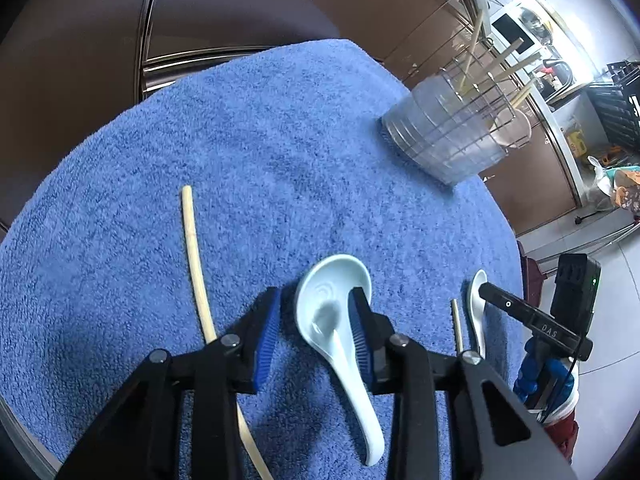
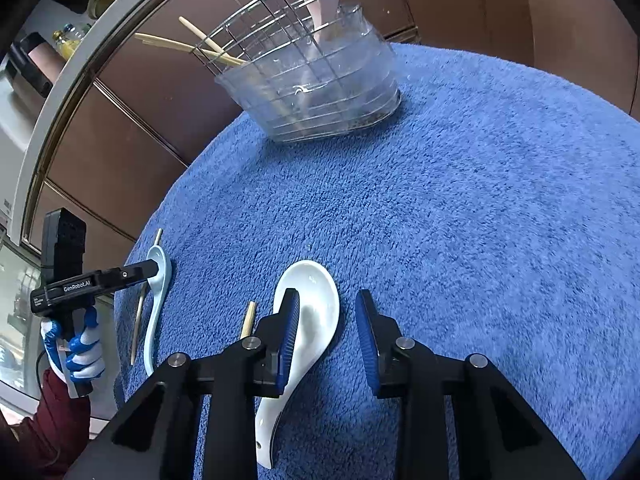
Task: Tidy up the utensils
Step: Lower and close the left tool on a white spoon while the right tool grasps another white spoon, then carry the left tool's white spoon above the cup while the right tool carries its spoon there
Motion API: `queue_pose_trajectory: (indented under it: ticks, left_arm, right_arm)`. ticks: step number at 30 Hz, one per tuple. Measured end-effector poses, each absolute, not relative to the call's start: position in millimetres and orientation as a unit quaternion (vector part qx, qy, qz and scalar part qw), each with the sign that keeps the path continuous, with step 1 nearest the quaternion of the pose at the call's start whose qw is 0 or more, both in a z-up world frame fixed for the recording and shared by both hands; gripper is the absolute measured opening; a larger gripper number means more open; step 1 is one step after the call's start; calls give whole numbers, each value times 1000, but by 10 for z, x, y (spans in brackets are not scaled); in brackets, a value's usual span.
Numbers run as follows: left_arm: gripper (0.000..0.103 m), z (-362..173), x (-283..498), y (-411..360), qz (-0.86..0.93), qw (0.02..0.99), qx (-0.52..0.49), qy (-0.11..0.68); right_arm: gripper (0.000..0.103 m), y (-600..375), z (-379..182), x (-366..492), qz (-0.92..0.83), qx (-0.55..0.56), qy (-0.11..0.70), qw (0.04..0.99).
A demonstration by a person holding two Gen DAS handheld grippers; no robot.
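In the left wrist view my left gripper (image 1: 316,312) is open, its fingers low over a pale blue ceramic spoon (image 1: 332,316) on the blue towel (image 1: 260,160). A chopstick (image 1: 194,260) lies to its left. In the right wrist view my right gripper (image 2: 328,320) is open over a white ceramic spoon (image 2: 316,312), its left finger over the bowl. A short chopstick end (image 2: 248,320) shows beside it. The clear utensil holder with wire rack (image 2: 312,80) stands far on the towel, holding chopsticks and a pink spoon (image 2: 320,0). The holder also shows in the left wrist view (image 1: 448,132).
The towel covers a round table with brown cabinets behind. In the right wrist view the left gripper (image 2: 136,272) and gloved hand (image 2: 76,348) sit at the far left, over the pale blue spoon (image 2: 156,300) and a chopstick (image 2: 138,320). Kitchen clutter lies beyond.
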State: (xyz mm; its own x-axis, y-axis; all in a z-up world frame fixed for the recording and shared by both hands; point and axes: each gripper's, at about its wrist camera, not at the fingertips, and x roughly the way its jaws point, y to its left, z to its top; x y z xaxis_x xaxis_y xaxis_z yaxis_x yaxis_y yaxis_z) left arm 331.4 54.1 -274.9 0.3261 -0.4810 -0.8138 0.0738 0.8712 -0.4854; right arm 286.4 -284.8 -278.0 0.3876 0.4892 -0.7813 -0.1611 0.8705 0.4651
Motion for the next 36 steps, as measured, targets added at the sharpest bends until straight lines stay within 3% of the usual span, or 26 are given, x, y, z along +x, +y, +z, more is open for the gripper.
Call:
queue_pose_trajectory:
  ticks: [5,9,12,13,15,36]
  left_arm:
    - [31,-2740,3319,444,-163,799,-162,556]
    - [31,-2725,3302,351,-148,809,-135,553]
    - [22,-2723,3295,330,-137,813,-134,550]
    - [13,-2732,3296,337,-136,812,-139,551]
    - [7,-2739,3291,364,-135,810,-152,550]
    - [6,-1818,2577,412,-146,876,-125,442]
  right_arm:
    - [13,-2775,-2787,2972,207,144,527,811]
    - [8,-2689,-2785,2994,205,131,528,814]
    - [5,-2660,-2761,2976,200,124,523,819]
    - [5,-2648,-2734,2957,197,120,520,823]
    - [5,-2610,-2680,2909,192,115,513,828]
    - [5,-2600,-1772,1981,153,59,408,898]
